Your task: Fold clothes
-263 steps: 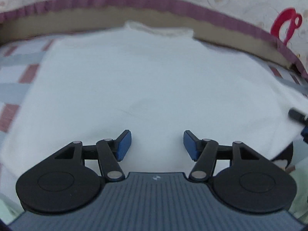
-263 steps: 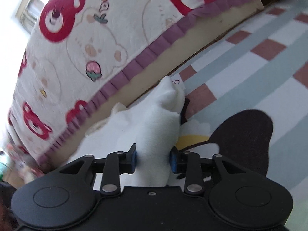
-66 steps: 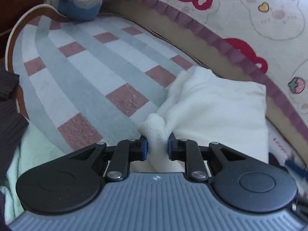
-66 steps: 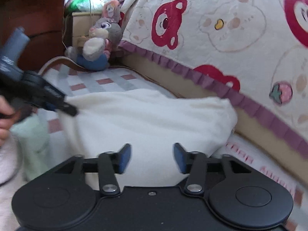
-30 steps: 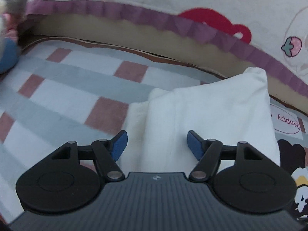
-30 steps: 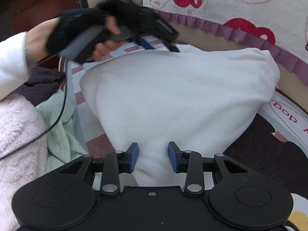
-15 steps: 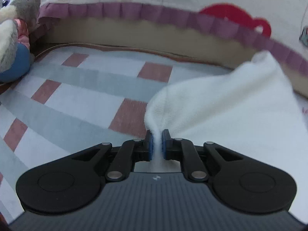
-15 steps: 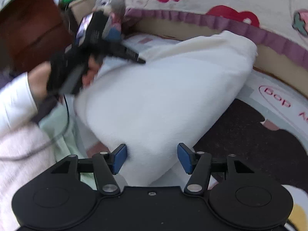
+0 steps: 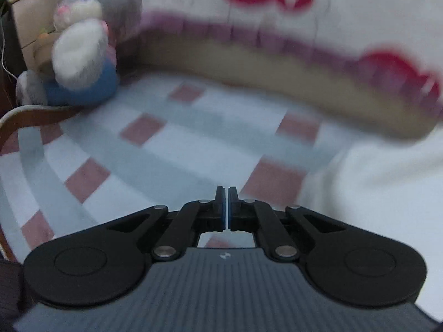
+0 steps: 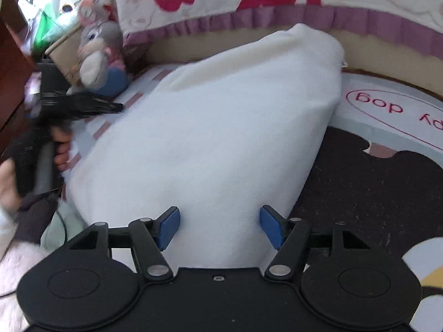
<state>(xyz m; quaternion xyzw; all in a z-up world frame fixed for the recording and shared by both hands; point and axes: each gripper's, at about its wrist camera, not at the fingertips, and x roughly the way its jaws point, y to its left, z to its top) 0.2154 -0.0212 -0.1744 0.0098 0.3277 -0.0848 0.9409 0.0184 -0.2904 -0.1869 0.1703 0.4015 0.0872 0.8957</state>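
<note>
Garment (image 10: 221, 138) is lying right under our right gripper (image 10: 220, 228), jaws opening around its near end, long axis running away, while our left gripper (image 9: 224, 207) is sitting closed and empty off to its left.

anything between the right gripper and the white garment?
Nothing visible. The right gripper sits right over the near edge of the folded white garment, jaws opening with the cloth between them, pads off it. The left gripper is shut, empty, off at the garment's left edge.
</note>
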